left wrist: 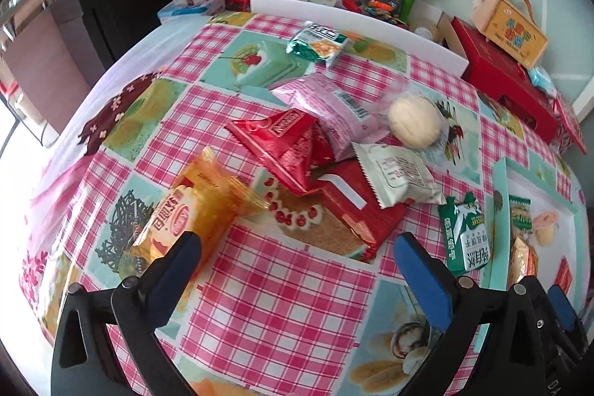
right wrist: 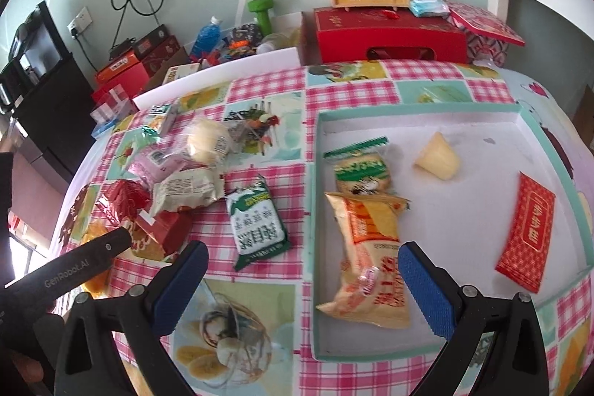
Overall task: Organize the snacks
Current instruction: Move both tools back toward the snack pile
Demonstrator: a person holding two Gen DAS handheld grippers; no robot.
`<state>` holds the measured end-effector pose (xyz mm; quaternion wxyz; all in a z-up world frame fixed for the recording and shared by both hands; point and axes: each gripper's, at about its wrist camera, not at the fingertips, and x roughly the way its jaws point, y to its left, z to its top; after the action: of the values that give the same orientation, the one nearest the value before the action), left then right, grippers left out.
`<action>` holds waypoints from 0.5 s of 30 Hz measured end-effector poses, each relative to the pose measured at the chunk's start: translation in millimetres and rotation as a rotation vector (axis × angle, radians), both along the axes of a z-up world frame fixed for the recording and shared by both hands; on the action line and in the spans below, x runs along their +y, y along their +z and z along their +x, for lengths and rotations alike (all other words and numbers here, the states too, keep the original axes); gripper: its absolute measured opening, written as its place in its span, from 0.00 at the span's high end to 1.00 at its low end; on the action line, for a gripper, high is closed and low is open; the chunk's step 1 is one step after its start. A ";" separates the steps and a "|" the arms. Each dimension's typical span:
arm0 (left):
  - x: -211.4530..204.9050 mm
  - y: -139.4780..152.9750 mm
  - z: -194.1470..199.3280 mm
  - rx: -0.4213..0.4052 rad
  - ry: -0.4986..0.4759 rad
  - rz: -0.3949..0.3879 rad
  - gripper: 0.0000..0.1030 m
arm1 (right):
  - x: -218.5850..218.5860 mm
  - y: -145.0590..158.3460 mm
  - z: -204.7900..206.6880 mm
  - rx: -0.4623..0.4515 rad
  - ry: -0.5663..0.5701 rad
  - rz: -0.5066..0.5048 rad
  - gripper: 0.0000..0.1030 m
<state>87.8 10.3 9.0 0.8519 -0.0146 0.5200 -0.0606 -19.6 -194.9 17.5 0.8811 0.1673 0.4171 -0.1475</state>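
pink-checked tablecloth (left wrist: 282, 303) — teal-rimmed white tray (right wrist: 419, 109)

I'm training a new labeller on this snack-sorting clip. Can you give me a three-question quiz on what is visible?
1. True or false: the left claw holds a snack.
2. How many snacks lie in the tray?
3. The green-and-white packet lies: A) inside the tray, B) on the tablecloth beside the tray, C) on the red box.

Key: 1 false, both claws stand open and empty; 2 four; 3 B.
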 end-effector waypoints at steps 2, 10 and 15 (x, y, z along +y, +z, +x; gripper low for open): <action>9.6 1.4 2.4 -0.002 0.021 -0.010 0.00 | 6.2 0.4 6.0 -0.006 0.025 -0.009 0.00; 48.6 7.6 15.2 -0.007 0.079 -0.037 0.00 | 33.1 -0.9 24.5 -0.012 0.130 -0.112 0.00; 77.0 3.2 28.5 -0.004 0.127 0.004 0.00 | 40.7 -4.9 36.7 -0.001 0.171 -0.160 0.00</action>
<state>116.2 87.3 12.2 0.8551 -0.0460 0.5165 -0.0054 17.1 -154.2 12.6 0.9011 0.0603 0.4165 -0.1044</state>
